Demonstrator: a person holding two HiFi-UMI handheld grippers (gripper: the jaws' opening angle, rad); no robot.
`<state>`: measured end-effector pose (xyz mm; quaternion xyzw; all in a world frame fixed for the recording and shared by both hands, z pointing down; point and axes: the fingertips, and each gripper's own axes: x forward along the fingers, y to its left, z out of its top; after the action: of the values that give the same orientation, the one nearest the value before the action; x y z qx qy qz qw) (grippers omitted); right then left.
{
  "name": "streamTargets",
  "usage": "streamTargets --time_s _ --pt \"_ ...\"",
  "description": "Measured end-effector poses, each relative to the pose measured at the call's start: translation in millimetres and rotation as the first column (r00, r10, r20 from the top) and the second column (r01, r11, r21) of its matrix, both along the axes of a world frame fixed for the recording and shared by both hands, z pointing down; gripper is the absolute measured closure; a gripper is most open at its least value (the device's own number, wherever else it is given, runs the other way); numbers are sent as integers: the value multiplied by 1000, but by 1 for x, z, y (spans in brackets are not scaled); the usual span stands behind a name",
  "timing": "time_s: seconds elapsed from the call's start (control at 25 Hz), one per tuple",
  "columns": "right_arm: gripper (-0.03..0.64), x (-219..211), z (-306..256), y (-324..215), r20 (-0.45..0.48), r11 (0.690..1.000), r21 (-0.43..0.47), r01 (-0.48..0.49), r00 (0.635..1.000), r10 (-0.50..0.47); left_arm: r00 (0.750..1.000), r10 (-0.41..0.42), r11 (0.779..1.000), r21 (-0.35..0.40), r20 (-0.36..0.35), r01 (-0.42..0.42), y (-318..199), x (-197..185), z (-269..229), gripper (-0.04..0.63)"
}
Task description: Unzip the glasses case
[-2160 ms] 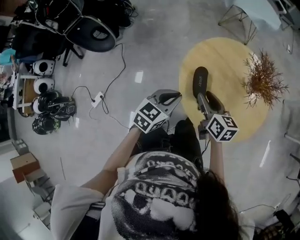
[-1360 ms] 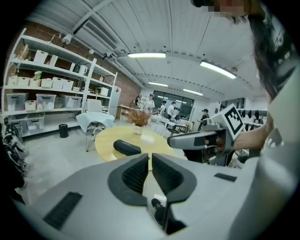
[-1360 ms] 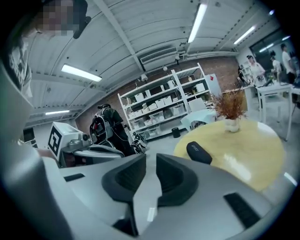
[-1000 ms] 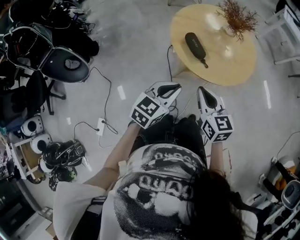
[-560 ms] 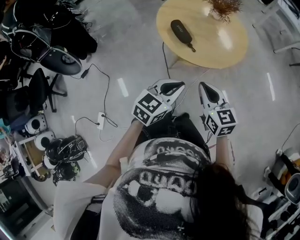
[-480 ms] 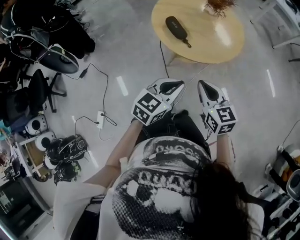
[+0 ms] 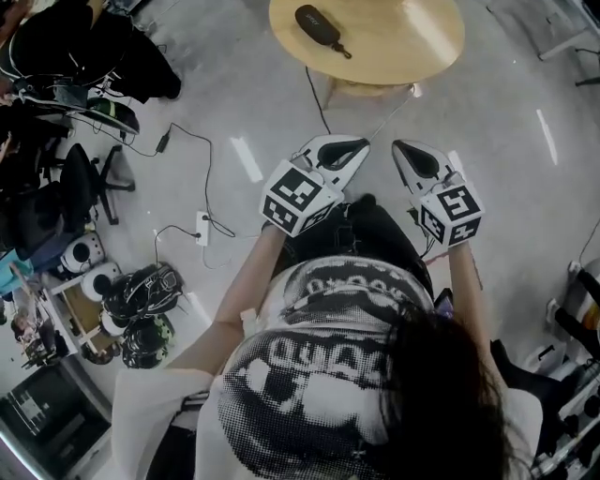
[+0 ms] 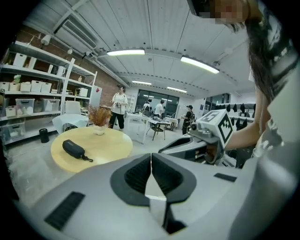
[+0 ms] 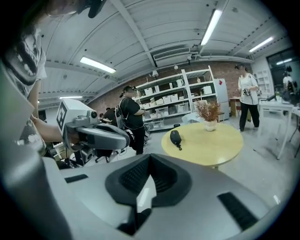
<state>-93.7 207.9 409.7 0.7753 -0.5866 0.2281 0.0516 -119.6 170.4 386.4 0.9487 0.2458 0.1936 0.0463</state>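
Observation:
A black glasses case (image 7: 317,24) with a short pull cord lies on the round wooden table (image 7: 394,42) at the top of the head view. It also shows in the left gripper view, glasses case (image 8: 73,148), and in the right gripper view, glasses case (image 9: 175,137). My left gripper (image 7: 358,145) and right gripper (image 7: 401,147) hang side by side in front of the person's body, well short of the table. Both are shut with nothing between the jaws.
A potted dry plant (image 8: 98,121) stands on the table's far side. Cables (image 7: 202,187) and a power strip (image 7: 201,228) lie on the floor at left, with chairs (image 7: 56,178) and helmets (image 7: 141,291) beyond. Several people (image 8: 120,105) stand further off near shelves (image 9: 173,103).
Both grippers have drawn back from the table, which now sits at the top of the head view. The case stays on the table, let go.

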Motion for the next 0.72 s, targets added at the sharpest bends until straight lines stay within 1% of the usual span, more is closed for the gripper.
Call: streamTargets --time_s 0.32,0.72 --pt "623 -5 9 9 9 994 -25 102 995 -102 1000 11 1000 29 9 -11 9 4 3 581" --pt "623 -10 11 8 3 990 -55 133 991 -133 1000 -15 999 49 20 14 0 4 0 581"
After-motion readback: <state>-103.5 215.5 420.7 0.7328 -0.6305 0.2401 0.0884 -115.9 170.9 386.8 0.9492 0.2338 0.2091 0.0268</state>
